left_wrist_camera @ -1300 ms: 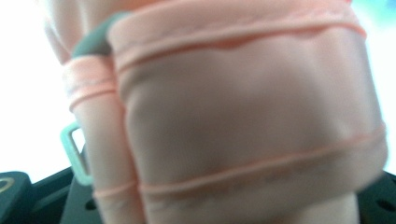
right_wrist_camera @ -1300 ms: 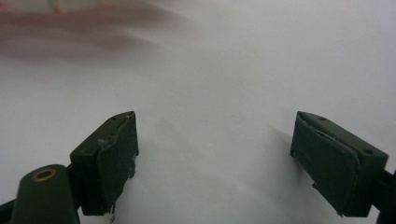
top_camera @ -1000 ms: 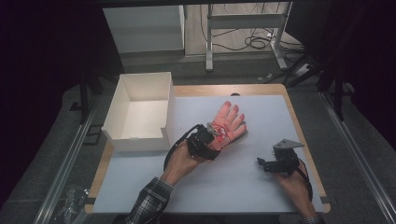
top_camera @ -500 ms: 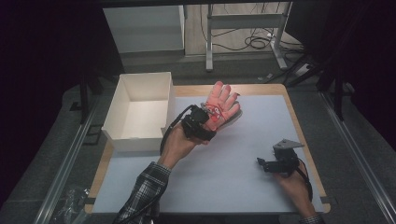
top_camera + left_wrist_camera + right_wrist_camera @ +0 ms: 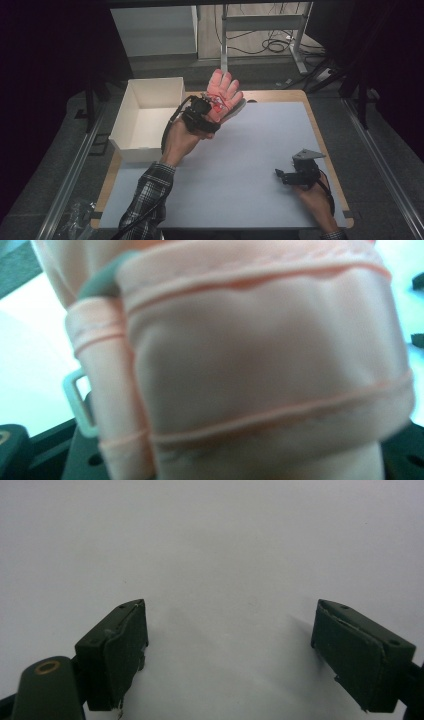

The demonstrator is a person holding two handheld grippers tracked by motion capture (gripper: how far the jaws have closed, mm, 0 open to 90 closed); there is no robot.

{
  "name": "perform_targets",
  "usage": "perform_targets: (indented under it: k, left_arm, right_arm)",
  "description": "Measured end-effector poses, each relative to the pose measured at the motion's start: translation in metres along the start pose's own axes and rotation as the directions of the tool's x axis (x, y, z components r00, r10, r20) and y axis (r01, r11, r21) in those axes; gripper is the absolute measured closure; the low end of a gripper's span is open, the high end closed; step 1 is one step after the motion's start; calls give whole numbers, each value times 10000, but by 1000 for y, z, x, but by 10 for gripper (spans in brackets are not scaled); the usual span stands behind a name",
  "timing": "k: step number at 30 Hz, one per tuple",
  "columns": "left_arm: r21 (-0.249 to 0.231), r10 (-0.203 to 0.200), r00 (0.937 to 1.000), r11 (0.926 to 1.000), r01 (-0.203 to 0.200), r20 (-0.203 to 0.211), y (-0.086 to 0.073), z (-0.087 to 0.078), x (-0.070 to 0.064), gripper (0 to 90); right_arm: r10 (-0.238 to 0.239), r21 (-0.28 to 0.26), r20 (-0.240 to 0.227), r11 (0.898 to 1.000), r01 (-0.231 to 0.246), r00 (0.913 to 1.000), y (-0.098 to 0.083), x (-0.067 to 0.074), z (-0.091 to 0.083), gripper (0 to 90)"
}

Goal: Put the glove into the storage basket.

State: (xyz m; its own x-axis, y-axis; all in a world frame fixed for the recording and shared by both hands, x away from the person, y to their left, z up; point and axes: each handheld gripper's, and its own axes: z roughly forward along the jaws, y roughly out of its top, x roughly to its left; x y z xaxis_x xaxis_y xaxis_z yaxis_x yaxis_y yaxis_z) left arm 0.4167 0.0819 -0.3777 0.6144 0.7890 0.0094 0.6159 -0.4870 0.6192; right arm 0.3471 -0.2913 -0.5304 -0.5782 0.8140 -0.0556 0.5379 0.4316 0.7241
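The left tongs (image 5: 212,111) are clamped on the cuff of a pink glove (image 5: 223,95), holding it clear above the far edge of the surface (image 5: 240,165), just beside the open white box (image 5: 145,120). The right tongs (image 5: 281,175) rest apart and empty near the surface's right edge.

Bright tabletop, dark surroundings, blurred close-up.

A salmon-pink glove (image 5: 224,95) with red markings; beside it a white box (image 5: 150,117). The tabletop (image 5: 240,165) is pale grey; each tool black; the sleeve (image 5: 147,197) plaid.
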Motion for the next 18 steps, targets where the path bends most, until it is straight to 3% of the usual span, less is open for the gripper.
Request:
perform_targets:
  k: [4,9,13,18]
  left_arm:
    - [-95,-398,9985,9992,395,-368,0,-11,14,399]
    - [-253,-946,9923,9954,929,-796,-5,-24,33,397]
    - [-241,-1246,9858,9922,1226,-1125,-10,-31,47,396]
    - [-380,-1763,9731,9843,1725,-1483,-20,-41,68,392]
  right_arm:
    - [8,-8,1,10000,-8,10000,0,0,0,153]
    - [9,-7,2,10000,-9,10000,0,0,0,153]
    - [-5,-17,10,10000,5,10000,0,0,0,153]
    - [3,-13,7,10000,-3,10000,0,0,0,153]
